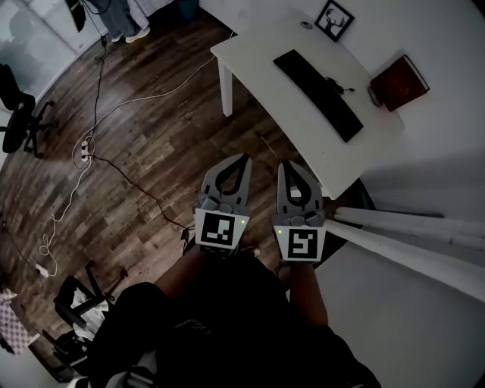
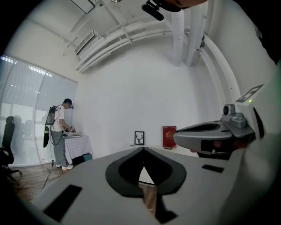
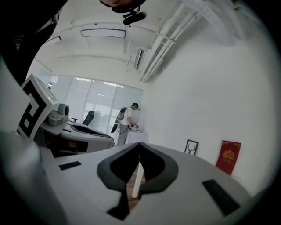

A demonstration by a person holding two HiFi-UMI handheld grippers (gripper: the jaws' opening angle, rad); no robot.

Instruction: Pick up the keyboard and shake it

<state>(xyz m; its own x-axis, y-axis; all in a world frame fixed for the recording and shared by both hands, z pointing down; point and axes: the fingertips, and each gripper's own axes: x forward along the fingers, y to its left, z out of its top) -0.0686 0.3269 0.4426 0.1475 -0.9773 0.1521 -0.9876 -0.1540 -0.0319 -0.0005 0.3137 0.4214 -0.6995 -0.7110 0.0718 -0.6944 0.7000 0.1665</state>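
A long black keyboard [image 1: 318, 92] lies diagonally on the white table [image 1: 265, 83] ahead of me, its cable curling at its far side. Both grippers hang side by side over the wooden floor, well short of the table. My left gripper [image 1: 244, 158] is shut with nothing in it; its jaws meet at a point in the left gripper view [image 2: 143, 149]. My right gripper [image 1: 282, 164] is shut too and empty, tips touching in the right gripper view [image 3: 139, 144]. The keyboard is not visible in either gripper view.
A dark red book [image 1: 399, 82] stands at the table's right end and a small framed deer picture [image 1: 334, 20] at its back edge. Cables and a power strip [image 1: 86, 148] trail over the floor at left. An office chair [image 1: 19, 121] stands far left. A person [image 2: 58, 132] works at another table.
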